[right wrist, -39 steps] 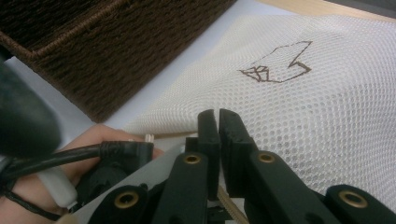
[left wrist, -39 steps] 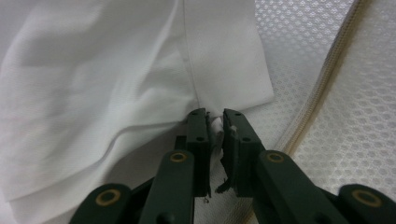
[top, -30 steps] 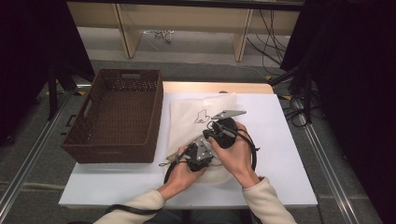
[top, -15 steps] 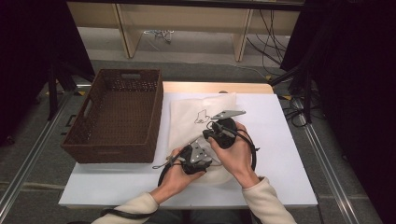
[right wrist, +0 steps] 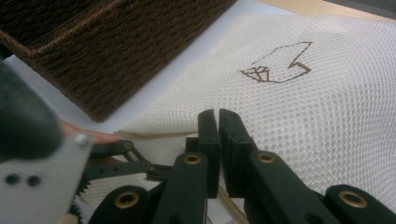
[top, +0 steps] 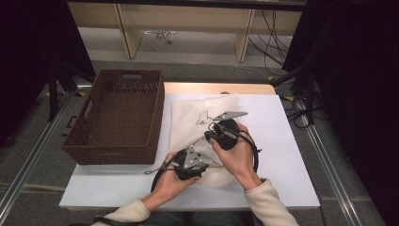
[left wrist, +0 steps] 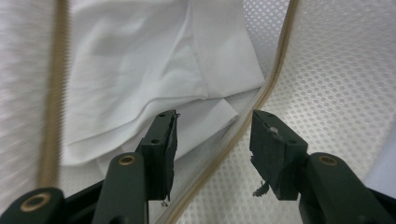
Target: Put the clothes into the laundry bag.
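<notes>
In the high view, a cream mesh laundry bag [top: 207,120] with a brown outline drawing was spread at the middle of the white tabletop [top: 291,141], beside a brown wicker basket [top: 117,115]. The left gripper [left wrist: 212,144], jaws just opened and part open, straddled the bag's beige zipper [left wrist: 266,91] over white cloth [left wrist: 140,70]. The right gripper [right wrist: 218,122] was clamped on the mesh edge.

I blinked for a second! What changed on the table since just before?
The left gripper slid a little toward the person along the mesh bag, and its jaws have just been opening, with the zipper edge between them, not pinched. The right gripper stayed shut on the mesh bag. The basket stayed put.
</notes>
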{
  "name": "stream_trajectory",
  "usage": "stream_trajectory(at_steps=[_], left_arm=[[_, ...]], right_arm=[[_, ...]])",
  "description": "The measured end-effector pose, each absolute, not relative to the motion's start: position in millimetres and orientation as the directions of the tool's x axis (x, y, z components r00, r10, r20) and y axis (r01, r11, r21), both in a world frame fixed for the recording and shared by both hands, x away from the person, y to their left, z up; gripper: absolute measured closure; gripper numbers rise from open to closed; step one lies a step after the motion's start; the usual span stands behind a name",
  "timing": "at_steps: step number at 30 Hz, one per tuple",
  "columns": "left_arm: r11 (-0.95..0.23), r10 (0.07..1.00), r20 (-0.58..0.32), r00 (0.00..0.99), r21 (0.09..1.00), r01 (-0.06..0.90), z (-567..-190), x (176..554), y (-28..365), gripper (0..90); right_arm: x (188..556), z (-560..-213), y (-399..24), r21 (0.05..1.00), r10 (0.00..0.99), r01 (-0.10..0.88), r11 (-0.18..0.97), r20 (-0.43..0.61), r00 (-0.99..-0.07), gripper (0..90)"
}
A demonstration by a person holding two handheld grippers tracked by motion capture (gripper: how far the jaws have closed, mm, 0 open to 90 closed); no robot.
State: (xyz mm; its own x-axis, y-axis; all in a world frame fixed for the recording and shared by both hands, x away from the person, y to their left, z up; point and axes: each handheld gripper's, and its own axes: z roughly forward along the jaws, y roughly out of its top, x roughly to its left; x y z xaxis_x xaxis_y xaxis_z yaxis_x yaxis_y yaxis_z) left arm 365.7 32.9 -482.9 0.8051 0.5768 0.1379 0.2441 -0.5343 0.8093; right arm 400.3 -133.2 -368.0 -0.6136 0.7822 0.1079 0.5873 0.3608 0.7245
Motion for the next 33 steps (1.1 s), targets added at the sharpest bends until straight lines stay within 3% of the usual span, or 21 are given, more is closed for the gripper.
stream_trajectory(at_steps=[16, 19, 23, 29, 33], left_arm=[[-0.430, 0.628, 0.085, 0.773, 0.866, 0.254, -466, 332, 83, 52.2], [-0.433, 0.633, 0.103, 0.767, 0.869, 0.240, -465, 327, 94, 51.8], [-0.405, 0.650, 0.045, 0.759, 0.865, 0.296, -470, 322, 102, 51.1], [-0.412, 0.680, 0.083, 0.728, 0.865, 0.286, -471, 322, 112, 47.6], [-0.393, 0.708, 0.061, 0.704, 0.862, 0.321, -474, 323, 118, 45.3]], right_arm=[[403, -380, -136, 0.712, 0.773, 0.571, 0.410, 0.061, -0.631, 88.3], [404, -387, -137, 0.672, 0.769, 0.600, 0.434, 0.072, -0.636, 87.9], [404, -398, -138, 0.623, 0.784, 0.646, 0.441, 0.083, -0.616, 87.3], [407, -417, -145, 0.535, 0.799, 0.703, 0.469, 0.082, -0.596, 84.9], [412, -428, -150, 0.510, 0.806, 0.724, 0.464, 0.095, -0.584, 83.5]])
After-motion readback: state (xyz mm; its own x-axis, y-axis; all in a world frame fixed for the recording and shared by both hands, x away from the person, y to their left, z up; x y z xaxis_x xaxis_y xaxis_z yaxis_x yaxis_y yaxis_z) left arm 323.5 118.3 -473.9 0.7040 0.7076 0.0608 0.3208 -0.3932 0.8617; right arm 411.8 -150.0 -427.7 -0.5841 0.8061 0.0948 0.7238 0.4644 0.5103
